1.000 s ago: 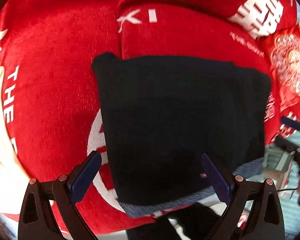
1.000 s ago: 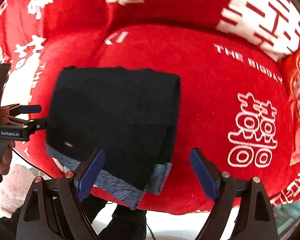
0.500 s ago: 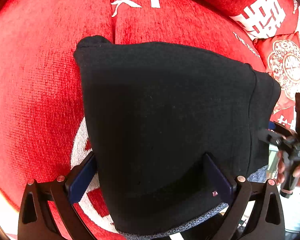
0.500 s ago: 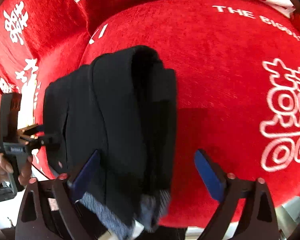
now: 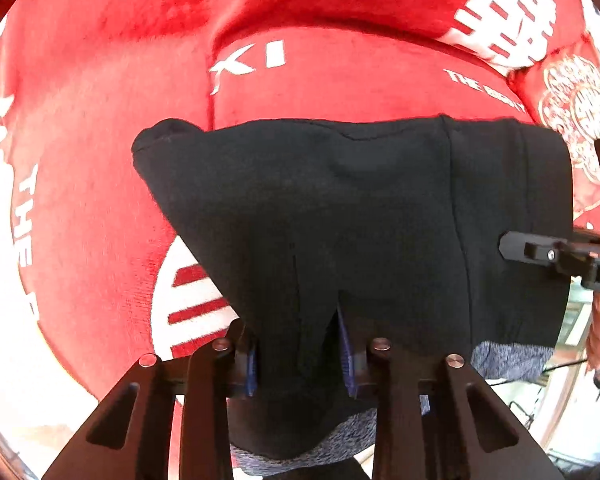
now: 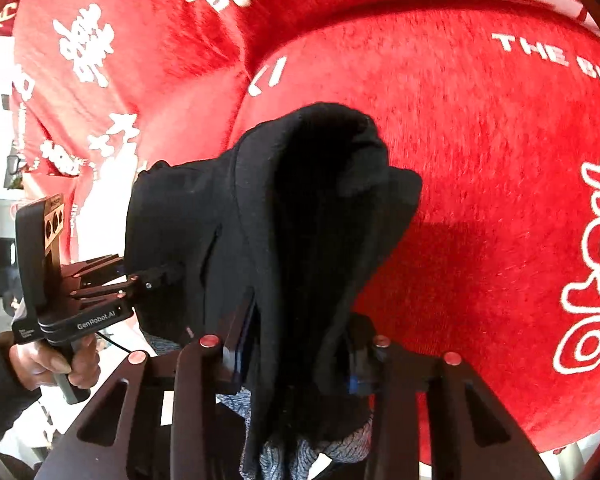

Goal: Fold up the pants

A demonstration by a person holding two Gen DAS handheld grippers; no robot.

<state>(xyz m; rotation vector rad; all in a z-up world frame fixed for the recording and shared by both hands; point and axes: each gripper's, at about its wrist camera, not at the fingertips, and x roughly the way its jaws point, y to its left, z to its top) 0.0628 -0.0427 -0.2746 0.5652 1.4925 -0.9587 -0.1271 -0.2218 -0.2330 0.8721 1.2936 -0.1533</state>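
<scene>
Pants (image 5: 360, 216) lie folded on the red sofa (image 5: 100, 200), near edge pinched by both the left claw (image 5: 298, 354) and right claw (image 6: 296, 354); lift both evenly so layers stay aligned.

red sofa (image 5: 340, 88), white lettering, bright daylight
</scene>
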